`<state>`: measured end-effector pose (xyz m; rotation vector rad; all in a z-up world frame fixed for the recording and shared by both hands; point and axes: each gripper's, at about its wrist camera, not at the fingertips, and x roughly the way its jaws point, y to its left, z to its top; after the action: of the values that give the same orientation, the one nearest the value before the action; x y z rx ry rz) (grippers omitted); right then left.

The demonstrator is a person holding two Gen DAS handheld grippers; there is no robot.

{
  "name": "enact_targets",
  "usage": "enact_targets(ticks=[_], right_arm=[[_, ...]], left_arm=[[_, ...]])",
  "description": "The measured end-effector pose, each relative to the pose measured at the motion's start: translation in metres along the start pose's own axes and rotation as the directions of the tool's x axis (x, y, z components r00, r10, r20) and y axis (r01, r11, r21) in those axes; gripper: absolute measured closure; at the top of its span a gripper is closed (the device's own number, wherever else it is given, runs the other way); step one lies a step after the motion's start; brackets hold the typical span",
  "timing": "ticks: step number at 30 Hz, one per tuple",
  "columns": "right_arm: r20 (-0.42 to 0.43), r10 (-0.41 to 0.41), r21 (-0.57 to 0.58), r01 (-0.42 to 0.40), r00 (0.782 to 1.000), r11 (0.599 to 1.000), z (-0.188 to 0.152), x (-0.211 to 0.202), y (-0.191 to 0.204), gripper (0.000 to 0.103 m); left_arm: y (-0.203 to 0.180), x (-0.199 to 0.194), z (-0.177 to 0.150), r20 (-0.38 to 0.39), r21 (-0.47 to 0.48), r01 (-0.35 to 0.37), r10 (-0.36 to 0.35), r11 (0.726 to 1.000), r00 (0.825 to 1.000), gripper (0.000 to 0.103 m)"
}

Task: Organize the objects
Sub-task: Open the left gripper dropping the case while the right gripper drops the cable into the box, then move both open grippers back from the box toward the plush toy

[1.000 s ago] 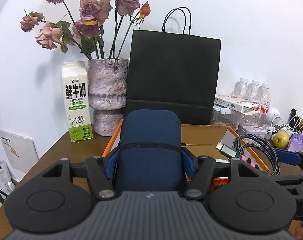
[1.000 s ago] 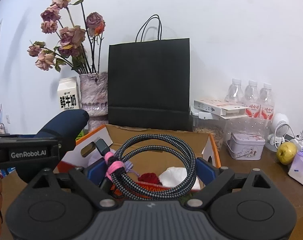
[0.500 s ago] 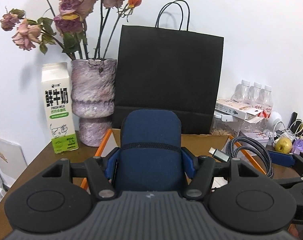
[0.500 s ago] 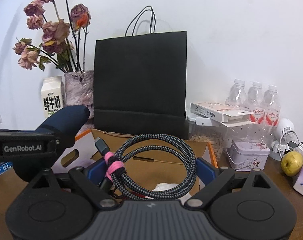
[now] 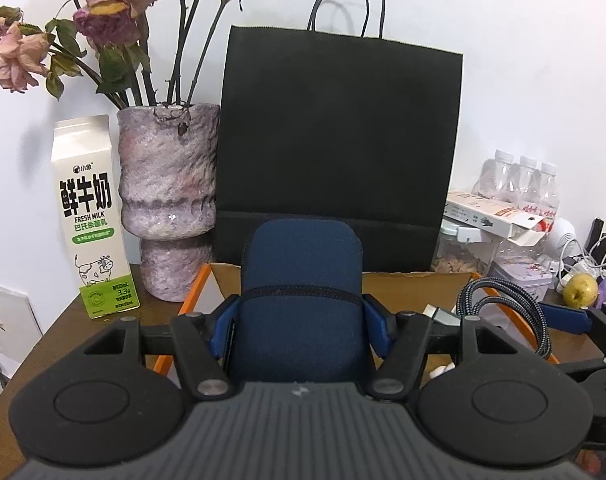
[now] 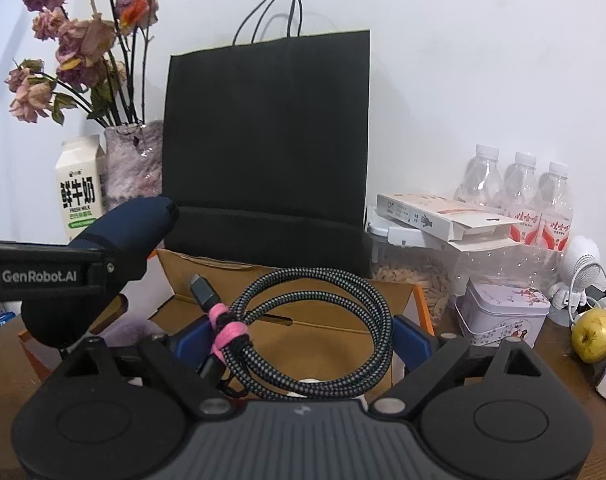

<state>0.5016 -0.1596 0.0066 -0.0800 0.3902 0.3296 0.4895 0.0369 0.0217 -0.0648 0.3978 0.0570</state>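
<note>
Brown wooden table (image 5: pixel 59 332). Along its back edge stand milk carton (image 5: pixel 90 216), vase (image 5: pixel 169 200), black paper bag (image 5: pixel 335 148), water bottles (image 6: pixel 519 188). Cardboard box (image 6: pixel 327 320) sits centrally; apple (image 6: pixel 594 334) lies toward the right edge.

the pouch (image 5: pixel 301 280) clamped between the left gripper (image 5: pixel 301 322)'s blue fingers (image 5: pixel 377 330) is plain navy. the cable (image 6: pixel 315 332) in the right gripper (image 6: pixel 303 338) is braided black and grey, bound with a pink tie (image 6: pixel 227 334). beyond both: a black bag (image 5: pixel 339 148), mottled purple vase (image 5: pixel 169 184), white-and-green carton (image 5: pixel 91 216), brown box (image 6: pixel 323 320) with orange edges.
</note>
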Motion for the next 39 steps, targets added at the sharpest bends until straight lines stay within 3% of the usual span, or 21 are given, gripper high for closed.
enact_targets(ticks=[6, 8, 10, 11, 19, 39], right_arm=[[-0.008, -0.005, 0.016, 0.006, 1.0, 1.0, -0.002, 0.014, -0.005, 0.01], [-0.026, -0.007, 0.022, 0.007, 1.0, 1.0, -0.004, 0.018, -0.007, 0.009], [-0.044, -0.006, 0.023, 0.007, 0.999, 1.0, -0.006, 0.021, -0.007, 0.004], [-0.041, -0.012, 0.025, 0.013, 0.999, 1.0, -0.007, 0.021, -0.007, 0.0], [-0.027, -0.012, 0.024, 0.012, 1.0, 1.0, -0.005, 0.016, -0.007, 0.0], [-0.023, 0.016, -0.019, -0.016, 1.0, 1.0, -0.008, -0.014, 0.006, 0.0]], left_arm=[[0.0, 0.014, -0.002, -0.018, 0.008, 0.002, -0.002, 1.0, 1.0, 0.033], [0.001, 0.013, -0.003, 0.001, 0.0, -0.001, 0.001, 1.0, 1.0, 0.011], [0.001, 0.009, -0.003, 0.033, 0.002, -0.013, 0.013, 1.0, 0.999, 0.0], [0.001, 0.007, -0.002, 0.047, 0.005, -0.025, 0.024, 1.0, 0.999, 0.0], [0.003, 0.007, 0.0, 0.03, -0.004, -0.044, 0.044, 0.999, 0.999, 0.0], [0.012, -0.027, -0.009, 0.022, -0.018, -0.036, 0.036, 0.999, 0.999, 0.0]])
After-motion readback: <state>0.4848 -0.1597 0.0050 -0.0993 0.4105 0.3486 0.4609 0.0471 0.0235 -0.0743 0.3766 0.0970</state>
